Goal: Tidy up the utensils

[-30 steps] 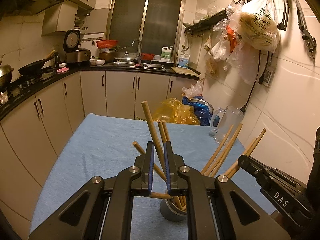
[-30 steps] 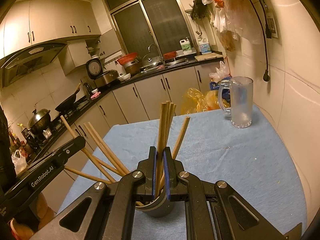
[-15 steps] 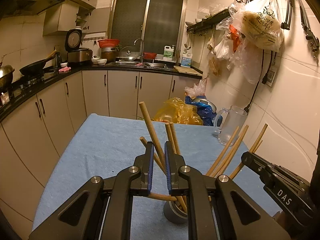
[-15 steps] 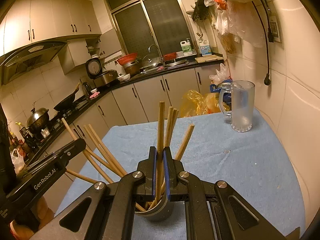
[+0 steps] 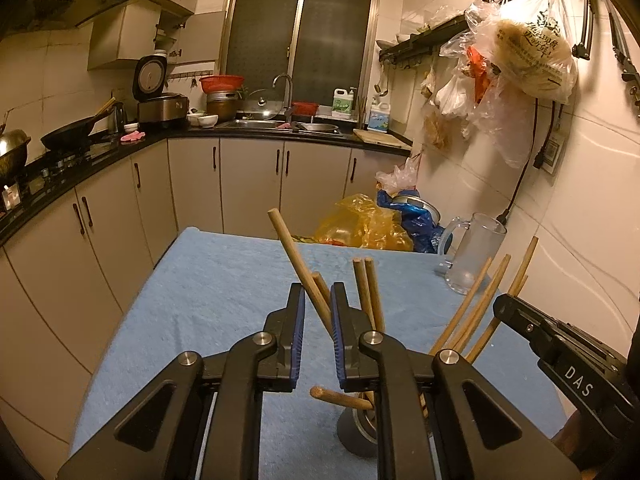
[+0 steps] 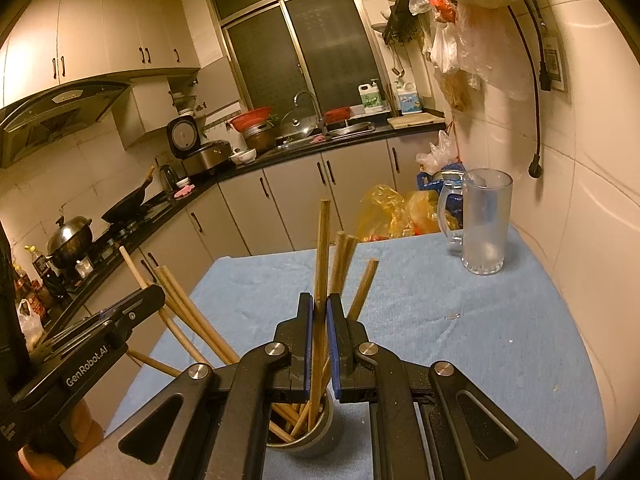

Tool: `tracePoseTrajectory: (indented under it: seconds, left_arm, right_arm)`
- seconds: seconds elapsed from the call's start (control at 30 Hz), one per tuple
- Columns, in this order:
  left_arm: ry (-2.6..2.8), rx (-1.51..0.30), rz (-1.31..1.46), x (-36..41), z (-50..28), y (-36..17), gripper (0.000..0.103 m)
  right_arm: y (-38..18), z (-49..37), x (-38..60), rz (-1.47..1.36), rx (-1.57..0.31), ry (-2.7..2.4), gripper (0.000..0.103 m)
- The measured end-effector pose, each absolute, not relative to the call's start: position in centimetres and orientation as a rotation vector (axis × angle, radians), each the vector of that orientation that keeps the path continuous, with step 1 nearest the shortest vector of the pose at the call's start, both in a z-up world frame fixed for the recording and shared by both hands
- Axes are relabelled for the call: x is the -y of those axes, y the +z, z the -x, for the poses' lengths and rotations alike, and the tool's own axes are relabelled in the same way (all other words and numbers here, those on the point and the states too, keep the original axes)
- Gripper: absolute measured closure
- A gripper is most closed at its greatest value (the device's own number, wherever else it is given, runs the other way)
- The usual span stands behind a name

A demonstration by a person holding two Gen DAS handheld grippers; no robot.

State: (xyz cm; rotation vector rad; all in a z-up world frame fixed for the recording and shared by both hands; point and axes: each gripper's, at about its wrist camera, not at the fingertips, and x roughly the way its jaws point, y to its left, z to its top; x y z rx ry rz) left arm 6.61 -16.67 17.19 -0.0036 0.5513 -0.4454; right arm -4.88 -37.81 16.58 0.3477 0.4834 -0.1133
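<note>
A: How many chopsticks can you count?

B: Around ten, wooden, all standing splayed in one small grey metal cup on the worktop with its blue cloth. Some overlap, so the exact number is unclear.

A: And the grippers?

B: Two. The right gripper has its blue pads nearly together, pinching one upright chopstick whose lower end sits in the cup. The left gripper shows a narrow gap, with a leaning chopstick crossing between the pads; I cannot tell if they press it.

A: Anything else on the cloth?

B: One frosted glass mug, near the far right corner by the wall.

A: Any writing?

B: "GenRobot.AI" on the left gripper's side, "DAS" on the right gripper's side.
</note>
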Motion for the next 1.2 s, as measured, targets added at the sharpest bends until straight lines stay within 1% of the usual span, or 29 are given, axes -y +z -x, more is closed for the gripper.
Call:
tracePoseTrajectory:
  seconds: [1.0, 1.2]
  left_arm:
    - [-0.436, -0.531, -0.006, 16.43, -7.14, 17.03, 0.09]
    - [-0.43, -0.531, -0.005, 16.08, -7.18, 16.9, 0.087]
  right_arm:
    - [16.57, 4.21, 37.64, -0.357, -0.493, -0.105, 0.095]
    - [16.6, 4.24, 37.64, -0.356, -0.491, -0.105, 0.095]
